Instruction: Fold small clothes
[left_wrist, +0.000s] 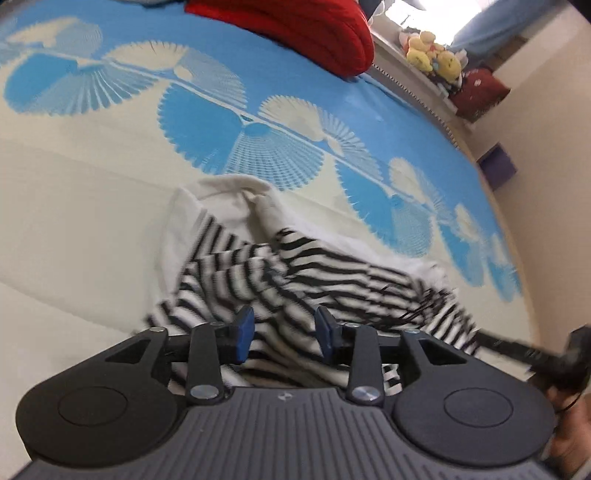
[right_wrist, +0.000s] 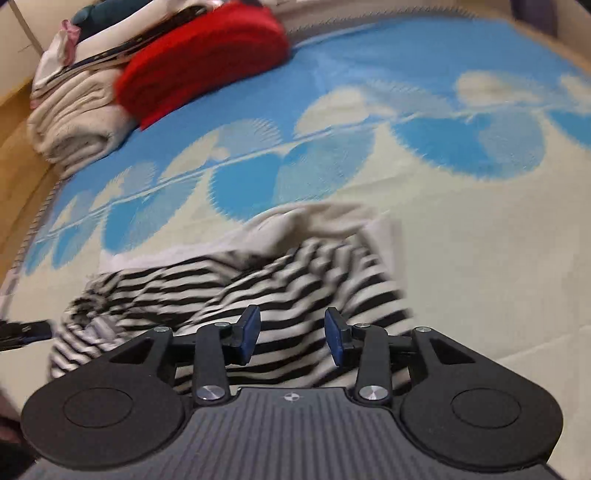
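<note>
1. The striped garment (left_wrist: 295, 280) lies crumpled on the bed (left_wrist: 74, 206), beneath both grippers.
2. My left gripper (left_wrist: 284, 332) and right gripper (right_wrist: 292, 334) have jaws parted, grasping nothing.
3. I'd seek an edge or corner on each side, pinch one layer only, then spread it flat.

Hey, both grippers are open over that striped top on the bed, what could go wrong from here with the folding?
1. The striped top lies rumpled, white part bunched behind the stripes; the open left gripper or right gripper may pinch several layers, giving a lumpy fold.
2. No hem or corner is plainly visible, so the two grasps could land unevenly and skew the fold.
3. Both views are blurred, so aim may be off.
</note>
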